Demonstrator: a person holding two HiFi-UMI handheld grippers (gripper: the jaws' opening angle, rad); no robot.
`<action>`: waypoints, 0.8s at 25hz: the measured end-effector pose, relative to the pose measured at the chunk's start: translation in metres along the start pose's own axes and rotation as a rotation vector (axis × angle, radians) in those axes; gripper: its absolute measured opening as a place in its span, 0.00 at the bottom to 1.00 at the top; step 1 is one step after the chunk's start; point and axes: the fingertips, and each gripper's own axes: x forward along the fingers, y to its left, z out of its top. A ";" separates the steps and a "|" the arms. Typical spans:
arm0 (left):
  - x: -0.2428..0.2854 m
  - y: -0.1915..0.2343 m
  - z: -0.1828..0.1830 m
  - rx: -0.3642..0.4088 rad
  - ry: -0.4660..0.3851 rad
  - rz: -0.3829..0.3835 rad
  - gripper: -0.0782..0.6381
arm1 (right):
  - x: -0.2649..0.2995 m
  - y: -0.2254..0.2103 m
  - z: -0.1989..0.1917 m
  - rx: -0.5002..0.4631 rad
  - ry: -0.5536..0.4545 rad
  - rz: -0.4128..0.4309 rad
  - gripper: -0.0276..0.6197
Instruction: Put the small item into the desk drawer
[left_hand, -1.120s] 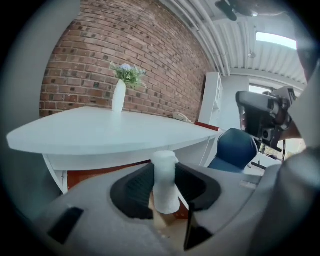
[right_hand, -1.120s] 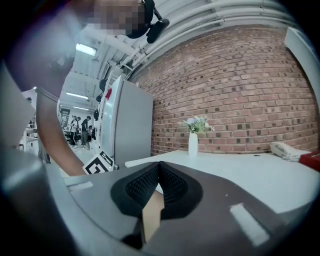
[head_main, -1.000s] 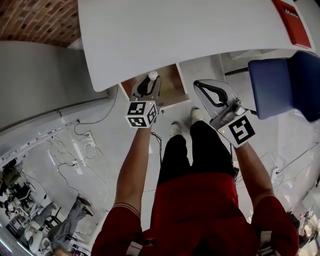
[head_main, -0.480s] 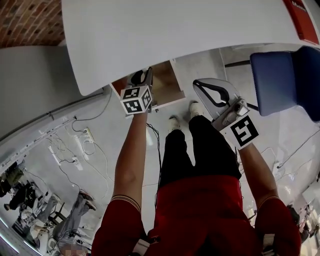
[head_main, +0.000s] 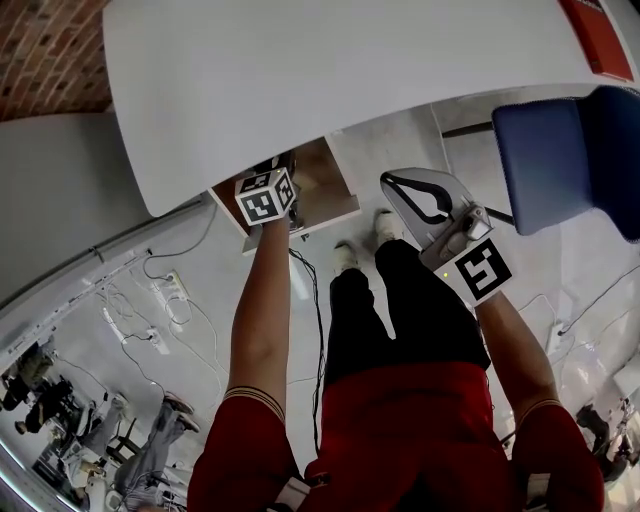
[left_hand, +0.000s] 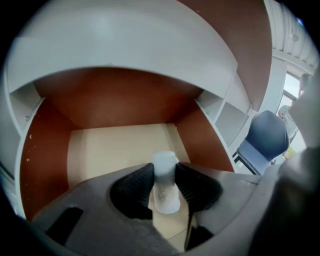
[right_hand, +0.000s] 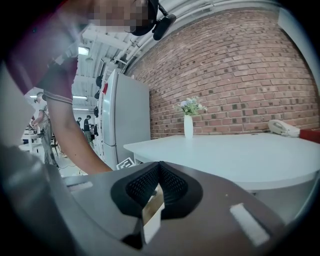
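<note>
1. Desk (head_main: 350, 70): the white top fills the head view from 10 to 2 o'clock. Its curved near edge overhangs the back of the drawer and hides that part from above.
2. Floor (head_main: 190, 260): grey and open around the person's legs (head_main: 400, 310). Cables (head_main: 150, 300) trail at 8 o'clock, well apart from the drawer.
3. Chair (head_main: 570, 150): blue, at 3 o'clock, cut off by the frame, well apart from the drawer.
4. Drawer (head_main: 328, 172): pulled open under the desk edge at 12 o'clock. It has brown side walls and a bare pale bottom, with free room on both sides of the jaws and ahead of them.
5. Left gripper (left_hand: 164, 172): it reaches into the drawer mouth. The head view shows only its rear, the jaws being under the desk edge. Its own view shows both pads clamped on the item.
6. Right gripper (right_hand: 159, 172): at 2 o'clock from the legs, outside the drawer, jaws closed tip to tip with nothing gripped. A pale strip seen through the gap below the tips cannot be identified.
7. Item (left_hand: 165, 192): a small white cylinder, upright between the left pads over the drawer's front. Whether it touches the bottom cannot be told.
8. Red object (head_main: 590, 35): on the desk at 1 o'clock, cut off by the frame. A vase (right_hand: 188, 126) and a phone (right_hand: 282, 128) stand far back on the desk.
</note>
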 end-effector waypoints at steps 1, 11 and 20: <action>0.003 0.001 -0.002 -0.001 0.012 0.006 0.30 | 0.000 -0.001 -0.001 0.005 0.001 -0.002 0.06; 0.024 0.014 -0.018 -0.042 0.098 0.067 0.31 | -0.004 -0.008 -0.009 0.002 0.014 0.002 0.06; 0.030 0.020 -0.021 -0.062 0.099 0.062 0.38 | 0.003 -0.005 -0.014 0.004 0.034 0.004 0.06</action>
